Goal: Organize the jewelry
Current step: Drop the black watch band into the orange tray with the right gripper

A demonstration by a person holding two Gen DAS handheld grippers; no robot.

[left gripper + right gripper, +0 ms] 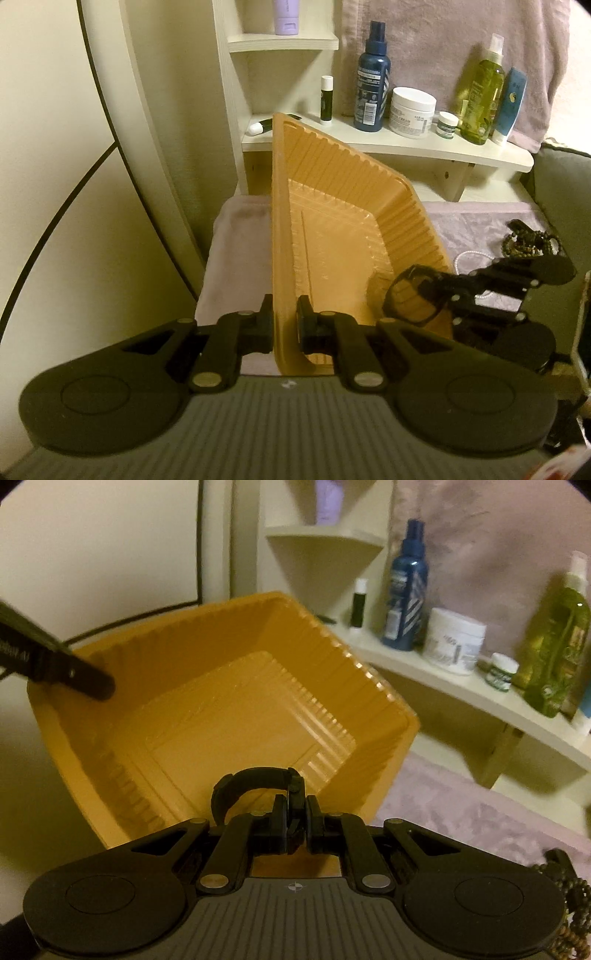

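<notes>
Both grippers are wearing matte black throughout. The left gripper [285, 321] is showing two large round discs, each carrying a faint inner circle, flanking a grey ribbed body. Angled linkage bars with triangular cut-outs are running from the discs to blocky fingers, with silver pivot pins glinting on them. The right gripper [296, 821] is showing the same build, a small crosshair mark sitting on its ribbed body just behind the fingers.

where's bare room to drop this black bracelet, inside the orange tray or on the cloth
The orange tray floor is bare, bordered by its ribbed walls; the left tool grips its near wall, tilting it. The right tool holds the black bracelet at the tray's edge. The pink cloth is open below the shelf, but crowded at right by the beaded necklaces.
</notes>
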